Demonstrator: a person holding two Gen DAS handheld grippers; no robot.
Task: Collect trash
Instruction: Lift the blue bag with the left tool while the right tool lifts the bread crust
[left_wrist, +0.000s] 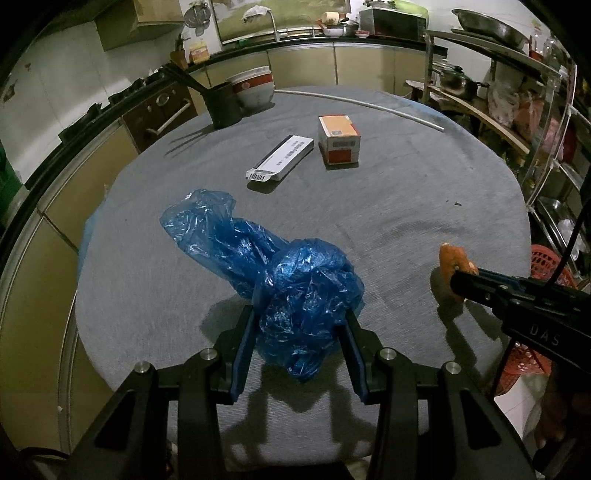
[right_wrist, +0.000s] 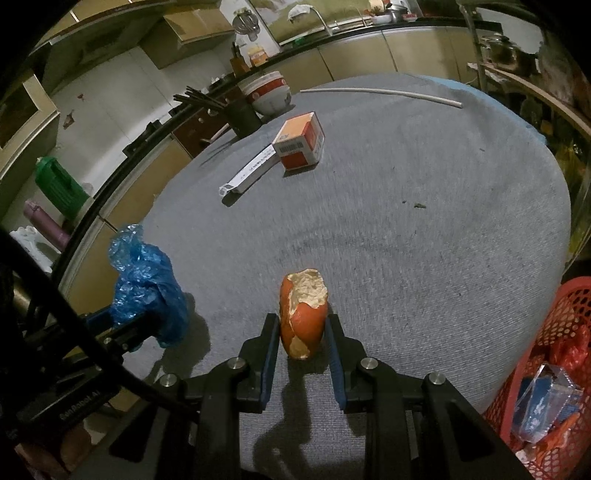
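Left gripper (left_wrist: 300, 325) is clamped on a crumpled blue plastic bag (left_wrist: 291, 288), lower centre of its view, held just off the grey tablecloth (left_wrist: 406, 206). Right gripper (right_wrist: 302, 332) pinches an orange peel (right_wrist: 303, 314) upright, bottom centre of the right wrist view, probably so it clears the cloth w/o dragging. Red mesh basket (right_wrist: 554, 332) at lower right (already holding wrappers) looks like the drop spot. Orange carton (left_wrist: 339, 138) & flat white box (left_wrist: 280, 157), upper centre, lie untouched.
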